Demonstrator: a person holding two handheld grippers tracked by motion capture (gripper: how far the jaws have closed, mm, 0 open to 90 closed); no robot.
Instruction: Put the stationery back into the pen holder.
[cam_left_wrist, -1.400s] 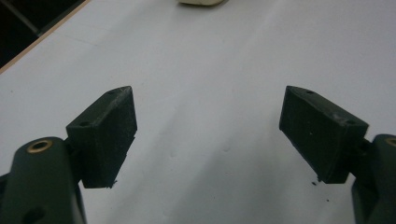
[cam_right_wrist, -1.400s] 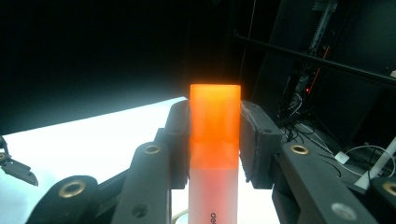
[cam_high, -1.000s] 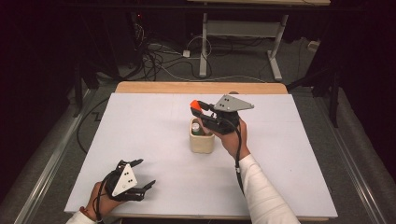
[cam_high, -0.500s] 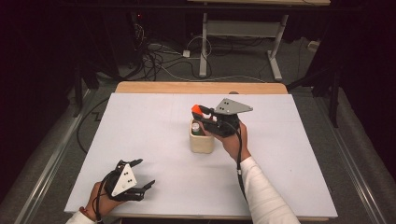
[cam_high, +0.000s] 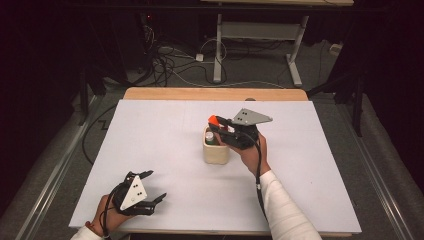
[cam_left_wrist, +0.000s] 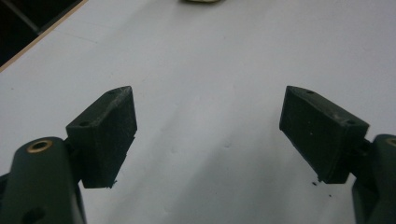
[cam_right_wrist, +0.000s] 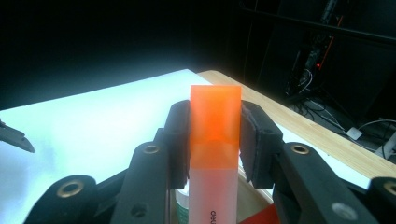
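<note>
White table (cam_high: 150, 150): our right gripper (cam_right_wrist: 215, 135) clamps light, stiff, slick orange highlighter (cam_right_wrist: 215, 140) midbody above cream holder (cam_high: 216, 150); left gripper (cam_left_wrist: 208, 135) gapes, 7 o'clock.

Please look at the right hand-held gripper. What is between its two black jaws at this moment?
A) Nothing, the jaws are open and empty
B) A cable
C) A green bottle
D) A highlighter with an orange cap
D: in the right gripper view the right hand-held gripper has its pads pressed on both sides of the highlighter, whose orange cap points up, above the beige cup.
</note>
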